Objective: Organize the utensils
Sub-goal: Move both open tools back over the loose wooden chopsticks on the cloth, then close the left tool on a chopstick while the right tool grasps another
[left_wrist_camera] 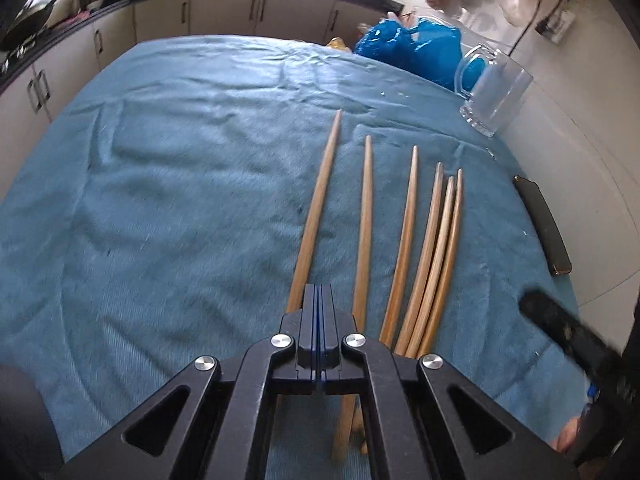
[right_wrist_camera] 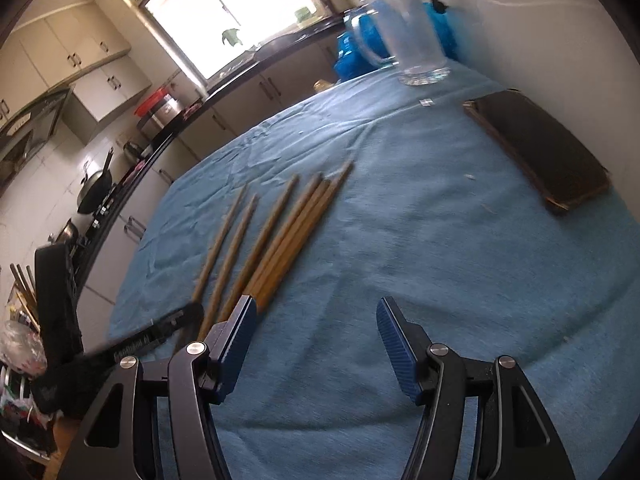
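Several wooden chopsticks [left_wrist_camera: 404,236] lie side by side on the blue cloth, tips pointing away; they also show in the right wrist view [right_wrist_camera: 280,236]. A clear glass mug [left_wrist_camera: 494,88] stands at the far right of the table, also seen in the right wrist view [right_wrist_camera: 412,36]. My left gripper [left_wrist_camera: 319,294] is shut and empty, hovering over the near ends of the two leftmost chopsticks. My right gripper [right_wrist_camera: 316,320] is open and empty, just right of the chopsticks' near ends; its left finger [right_wrist_camera: 240,328] overlaps them.
The blue cloth [left_wrist_camera: 168,184] covers the table. A dark phone [right_wrist_camera: 540,152] lies at the right, near the wall. A blue plastic bag [left_wrist_camera: 412,46] sits behind the mug. Kitchen counters and cabinets [left_wrist_camera: 224,12] stand beyond the far edge.
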Tool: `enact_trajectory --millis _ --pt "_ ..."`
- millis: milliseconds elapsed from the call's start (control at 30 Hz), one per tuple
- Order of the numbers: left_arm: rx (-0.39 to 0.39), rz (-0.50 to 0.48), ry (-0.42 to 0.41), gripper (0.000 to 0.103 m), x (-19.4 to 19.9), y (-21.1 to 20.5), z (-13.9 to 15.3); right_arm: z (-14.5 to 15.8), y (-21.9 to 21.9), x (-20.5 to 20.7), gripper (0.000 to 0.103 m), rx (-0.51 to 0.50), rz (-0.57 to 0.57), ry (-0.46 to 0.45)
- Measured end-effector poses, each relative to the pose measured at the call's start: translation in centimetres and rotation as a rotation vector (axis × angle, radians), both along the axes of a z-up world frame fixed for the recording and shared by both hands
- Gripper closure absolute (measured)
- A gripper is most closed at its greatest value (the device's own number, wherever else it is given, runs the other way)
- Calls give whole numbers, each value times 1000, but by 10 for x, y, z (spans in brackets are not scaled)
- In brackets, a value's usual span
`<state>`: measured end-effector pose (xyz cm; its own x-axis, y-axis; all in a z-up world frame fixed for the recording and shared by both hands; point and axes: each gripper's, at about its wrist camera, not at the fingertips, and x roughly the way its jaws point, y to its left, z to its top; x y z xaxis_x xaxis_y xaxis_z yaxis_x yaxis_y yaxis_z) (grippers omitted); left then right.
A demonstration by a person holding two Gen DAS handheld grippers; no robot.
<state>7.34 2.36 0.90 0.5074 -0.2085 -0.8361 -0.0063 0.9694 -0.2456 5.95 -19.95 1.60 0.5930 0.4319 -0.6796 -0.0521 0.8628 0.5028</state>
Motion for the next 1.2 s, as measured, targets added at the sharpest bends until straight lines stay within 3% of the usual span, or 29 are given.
enact_trajectory --millis 167,400,467,533,567,633,767,967,1133,1200 --pt "-27 8 1 103 -9 11 0 12 36 37 54 -15 106 -17" --pt "-68 12 0 103 -10 15 -2 -4 114 92 55 -164 252 75" --pt "-108 22 15 103 -10 21 -3 -4 129 97 56 -231 255 61" --pt "-173 36 45 103 -10 29 -5 -11 140 104 56 -268 263 113" --pt "-203 41 60 103 -11 32 -6 -11 143 104 60 -295 256 94" --pt "-248 47 85 103 -14 38 -8 -12 150 105 90 -367 256 100" --pt "-275 58 116 103 -29 43 -8 -10 148 101 91 -323 257 132" --pt "-236 37 113 103 -63 41 -5 -9 140 68 93 -257 298 157" --pt "-126 -18 35 103 -88 32 14 -10 133 36 93 -230 327 167" --pt "-20 -20 -14 102 -88 25 24 -11 132 29 93 -225 325 159"
